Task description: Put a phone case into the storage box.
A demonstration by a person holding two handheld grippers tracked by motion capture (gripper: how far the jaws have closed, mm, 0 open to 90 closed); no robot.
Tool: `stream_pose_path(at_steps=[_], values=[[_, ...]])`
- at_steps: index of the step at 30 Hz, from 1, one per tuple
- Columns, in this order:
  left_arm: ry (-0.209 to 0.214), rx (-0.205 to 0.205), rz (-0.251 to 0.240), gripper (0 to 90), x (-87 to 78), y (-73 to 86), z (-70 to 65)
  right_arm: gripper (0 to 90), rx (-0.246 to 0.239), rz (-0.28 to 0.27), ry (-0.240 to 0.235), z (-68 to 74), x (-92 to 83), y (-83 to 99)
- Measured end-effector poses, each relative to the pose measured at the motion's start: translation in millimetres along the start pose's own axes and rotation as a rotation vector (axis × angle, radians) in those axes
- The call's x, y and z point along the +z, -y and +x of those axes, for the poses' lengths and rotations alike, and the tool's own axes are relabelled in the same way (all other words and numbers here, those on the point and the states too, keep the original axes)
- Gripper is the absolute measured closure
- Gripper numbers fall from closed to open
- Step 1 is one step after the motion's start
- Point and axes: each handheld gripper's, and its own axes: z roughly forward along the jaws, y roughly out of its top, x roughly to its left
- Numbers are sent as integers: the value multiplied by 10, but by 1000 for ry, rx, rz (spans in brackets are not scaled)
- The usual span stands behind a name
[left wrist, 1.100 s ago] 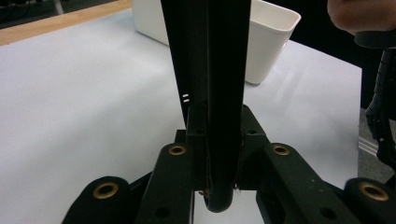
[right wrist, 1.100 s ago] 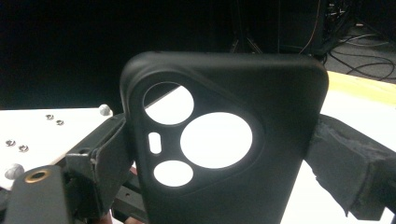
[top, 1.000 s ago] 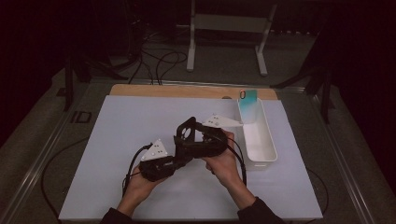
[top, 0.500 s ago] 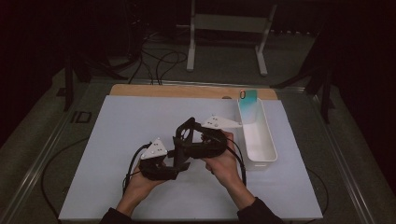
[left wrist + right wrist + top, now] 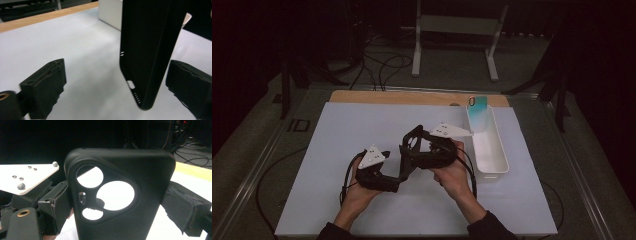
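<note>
- Holding status: your right gripper [image 5: 412, 145] clamps a matte black soft phone case [image 5: 408, 156], its black pads [image 5: 60, 202] pressing on the two long edges near the triple camera cut-out.
- Left gripper [image 5: 393, 176]: its jaws have just been opening and now stand wide. The lower end of the case, the end with the port slot and speaker holes, hangs between them. One pad [image 5: 45, 87] stands well apart from the case; the other sits just beside its edge, and you cannot tell from the left gripper view whether it brushes it.
- Position of the case: lifted clear above the pale blue-white table mat [image 5: 337, 130], tilted, between your two hands, near the middle of the mat.
- Work done, as judged: the case is off the table and carried by one gripper alone; the left grip looks released.
- Work left, as judged: the iridescent teal phone [image 5: 478, 109] leans at the far end of the long white plastic tray [image 5: 499, 165], to the right of your right hand and apart from the case. Case and phone are not yet joined, so the fitting appears to remain.
- Background item: a white metal stand [image 5: 417, 50] on the floor beyond the table.
</note>
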Motion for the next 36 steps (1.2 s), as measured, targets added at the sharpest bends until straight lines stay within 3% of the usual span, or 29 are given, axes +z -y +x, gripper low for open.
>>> stream_pose_path(at_steps=[18,23,30,36], values=[[-121,-9,-75,0,-218,65,217,142,1,-12,38,-103,-54,-47],[-156,-25,-109,0,-322,143,315,142,1,-9,46,-136,-73,-47],[-203,-20,-118,0,-407,237,374,142,1,-10,51,-159,-86,-50],[-256,-23,-120,0,-597,409,437,142,4,-9,61,-184,-105,-60]])
